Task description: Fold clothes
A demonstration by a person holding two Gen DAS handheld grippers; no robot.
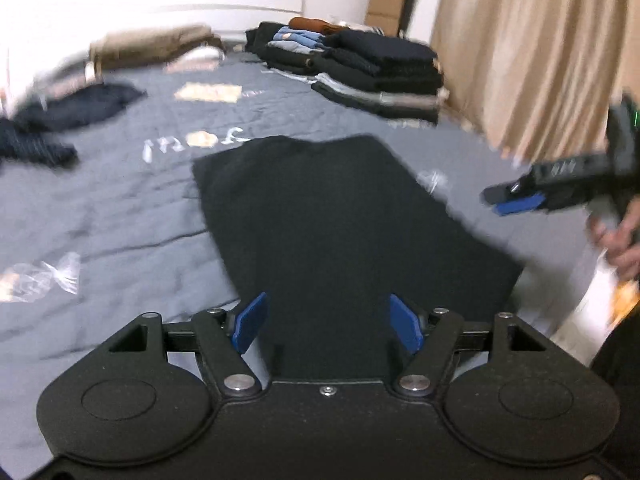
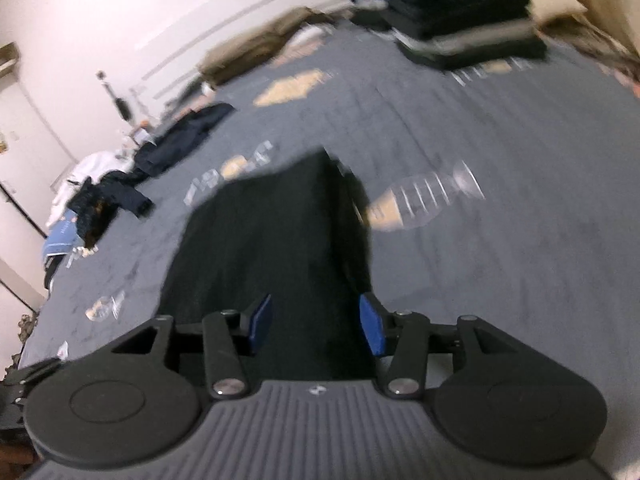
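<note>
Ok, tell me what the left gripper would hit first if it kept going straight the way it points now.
Most likely the black folded garment lying flat on the grey bedspread. The left gripper points down at it with open jaws and nothing between them. Depth is blurred, so how far off the cloth lies is unclear.

The grey bedspread (image 1: 120,208) carries white lettering, too blurred to read.

A home bedroom: a wide bed under a grey quilted bedspread (image 1: 120,216), stacks of folded dark clothes (image 1: 380,68) at its far corner, long beige curtains (image 1: 532,48) beside it, plain white walls (image 2: 80,20) around.
</note>
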